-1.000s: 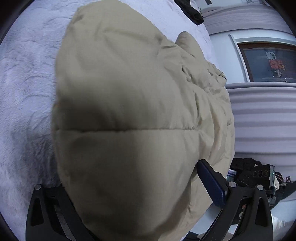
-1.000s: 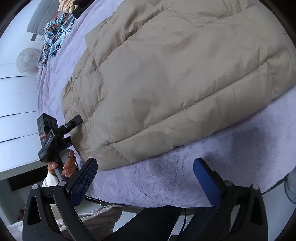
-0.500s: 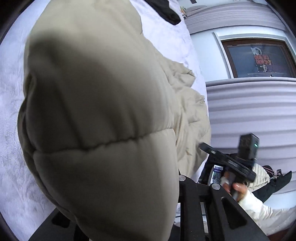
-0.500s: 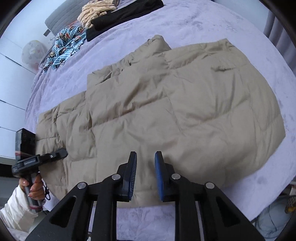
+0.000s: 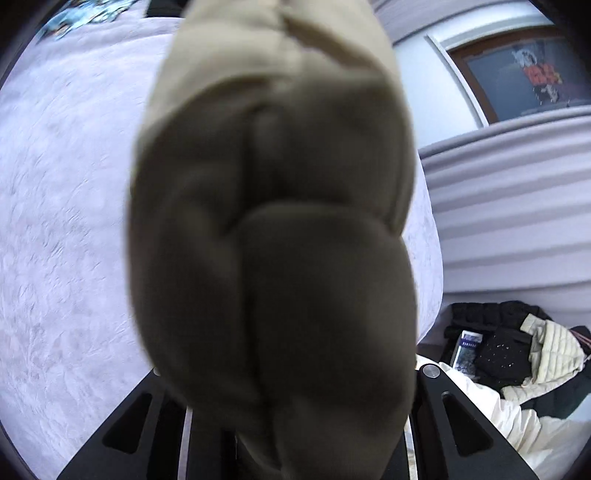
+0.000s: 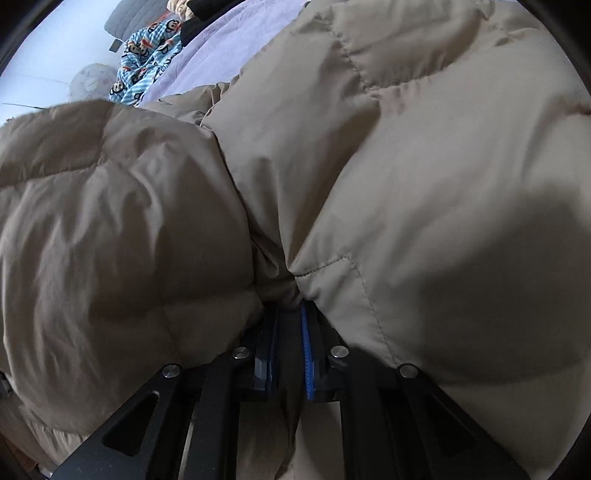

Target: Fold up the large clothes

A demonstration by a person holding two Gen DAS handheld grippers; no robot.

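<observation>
Left gripper (image 5: 295, 435) clenched on a bunched fold of the puffy beige quilted jacket (image 5: 273, 229), lifted clear above the lilac plush bedspread (image 5: 62, 229). Right gripper (image 6: 287, 314) pinched onto the jacket's hem edge (image 6: 295, 273); open bedspread beyond, blue monkey-print garment (image 6: 147, 55) far back, ribbed grey wall (image 5: 517, 206) alongside

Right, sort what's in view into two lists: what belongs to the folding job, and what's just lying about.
Belongs to the job:
- beige puffer jacket
- left gripper, fingers hidden under a bunched jacket fold
- right gripper, pinching the jacket fabric
- lilac bedspread, the folding surface

Just lying about:
- blue monkey-print garment
- black garment
- pile of black and cream clothes
</observation>
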